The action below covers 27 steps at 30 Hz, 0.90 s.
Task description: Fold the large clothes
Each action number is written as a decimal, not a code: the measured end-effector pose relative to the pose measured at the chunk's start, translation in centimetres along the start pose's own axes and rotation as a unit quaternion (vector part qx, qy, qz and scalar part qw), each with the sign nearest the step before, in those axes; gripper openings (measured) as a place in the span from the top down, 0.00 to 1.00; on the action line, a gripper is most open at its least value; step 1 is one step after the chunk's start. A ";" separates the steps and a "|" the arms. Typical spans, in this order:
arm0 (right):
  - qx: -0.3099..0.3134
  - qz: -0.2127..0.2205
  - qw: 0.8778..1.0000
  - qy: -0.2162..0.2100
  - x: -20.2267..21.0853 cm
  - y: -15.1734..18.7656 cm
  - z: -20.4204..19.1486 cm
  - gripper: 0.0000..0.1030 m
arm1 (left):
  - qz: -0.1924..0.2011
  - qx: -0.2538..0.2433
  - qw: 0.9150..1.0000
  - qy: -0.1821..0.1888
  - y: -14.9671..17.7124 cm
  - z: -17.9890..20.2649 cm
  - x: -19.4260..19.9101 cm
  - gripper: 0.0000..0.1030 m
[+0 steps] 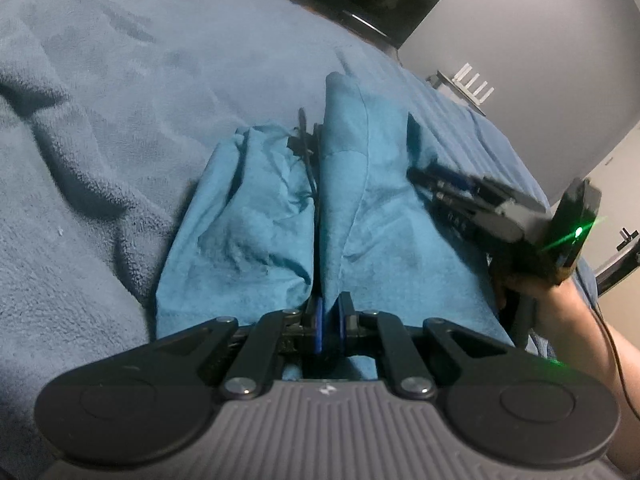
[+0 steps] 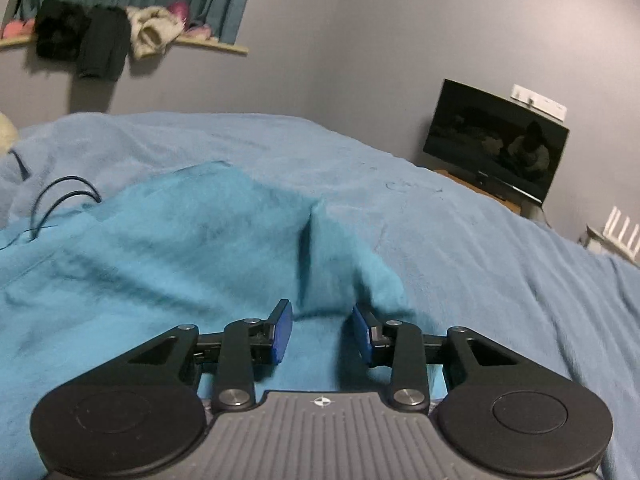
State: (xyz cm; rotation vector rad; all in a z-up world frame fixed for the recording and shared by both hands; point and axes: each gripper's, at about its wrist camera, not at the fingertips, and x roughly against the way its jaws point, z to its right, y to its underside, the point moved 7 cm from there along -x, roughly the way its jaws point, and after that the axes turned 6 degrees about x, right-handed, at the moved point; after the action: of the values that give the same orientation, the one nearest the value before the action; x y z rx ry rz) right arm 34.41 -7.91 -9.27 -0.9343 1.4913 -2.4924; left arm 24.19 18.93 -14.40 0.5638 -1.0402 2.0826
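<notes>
The left gripper [image 1: 329, 320], tilted downward, clenches a raised fold of the teal garment [image 1: 372, 184], which lies bunched on the blue blanket [image 1: 120, 80] ahead of both tools. The right gripper [image 2: 322, 334] stands parted over the cloth, nothing pinched, a ridge of fabric rising just ahead. Bare blanket spreads beyond; a dark cord [image 1: 310, 160] crosses the garment, and a television [image 2: 496, 140] stands far off.

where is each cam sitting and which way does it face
Left wrist: on the left gripper, aimed down along its shut fingers, which pinch the teal garment on the bed; the right gripper and hand show at right.
Right wrist: on the right gripper, jaws apart over teal cloth, facing across the bed toward the wall shelf.
Shared: the garment, blue blanket, TV.
</notes>
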 end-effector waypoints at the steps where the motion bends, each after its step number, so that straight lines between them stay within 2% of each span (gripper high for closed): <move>1: -0.008 0.014 1.000 -0.005 0.4 -0.6 0.3 0.65 | -0.002 0.002 1.000 0.000 0.0 0.0 -0.1 0.96; 4: -0.054 0.071 0.996 -0.007 2.2 -2.0 1.3 0.64 | -0.003 0.004 1.000 0.002 0.0 -0.1 -0.3 0.96; 5: -0.067 0.071 0.995 0.000 2.3 -2.0 1.7 0.64 | -0.003 0.004 1.000 0.000 0.1 -0.4 -0.3 0.96; 7: -0.075 0.032 0.997 0.013 1.1 -1.3 2.3 0.64 | -0.003 0.005 1.000 -0.001 0.1 -0.7 -0.6 0.96; 9: -0.084 -0.021 0.996 -0.001 -0.4 0.0 2.6 0.60 | -0.002 0.005 1.000 -0.004 0.1 -0.5 -0.4 0.96; 11: -0.146 -0.016 0.989 -0.021 0.1 0.2 3.9 0.61 | -0.002 0.005 1.000 -0.006 0.0 -0.6 -0.6 0.96; 13: -0.230 0.011 0.972 -0.041 1.7 0.3 5.7 0.61 | -0.002 0.008 1.000 -0.006 0.1 -0.7 -0.6 0.96; 14: -0.268 0.024 0.962 -0.046 2.8 0.6 6.7 0.57 | -0.002 0.010 1.000 -0.006 0.0 -0.8 -0.6 0.96; 16: -0.319 0.036 0.946 -0.043 5.1 1.8 8.4 0.39 | -0.001 0.011 1.000 -0.006 0.0 -0.9 -0.6 0.96; 17: -0.332 0.038 0.942 -0.042 6.1 2.6 9.3 0.25 | -0.001 0.010 1.000 -0.006 0.0 -0.9 -0.6 0.96; 18: -0.341 0.037 0.938 -0.047 7.0 3.4 9.9 0.16 | -0.001 0.009 1.000 -0.006 0.0 -0.9 -0.6 0.96; 20: -0.362 0.017 0.930 -0.069 8.3 5.4 10.7 0.15 | -0.001 0.008 1.000 -0.007 0.1 -1.0 -0.6 0.96; 22: -0.392 -0.010 0.914 -0.109 8.5 7.7 11.6 0.13 | -0.001 0.008 1.000 -0.007 0.1 -1.0 -0.6 0.96; 24: -0.428 -0.039 0.889 -0.158 8.0 9.7 11.8 0.10 | -0.001 0.008 1.000 -0.008 0.1 -1.0 -0.6 0.96; 27: -0.481 -0.065 0.846 -0.220 7.2 12.5 11.1 0.09 | -0.002 0.007 1.000 -0.008 0.1 -0.9 -0.6 0.96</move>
State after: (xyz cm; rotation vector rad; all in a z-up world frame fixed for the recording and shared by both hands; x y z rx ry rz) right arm 31.85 -25.66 -12.61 -1.6029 2.5260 -1.2726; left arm 24.44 19.42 -15.34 0.5909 -1.0337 2.0874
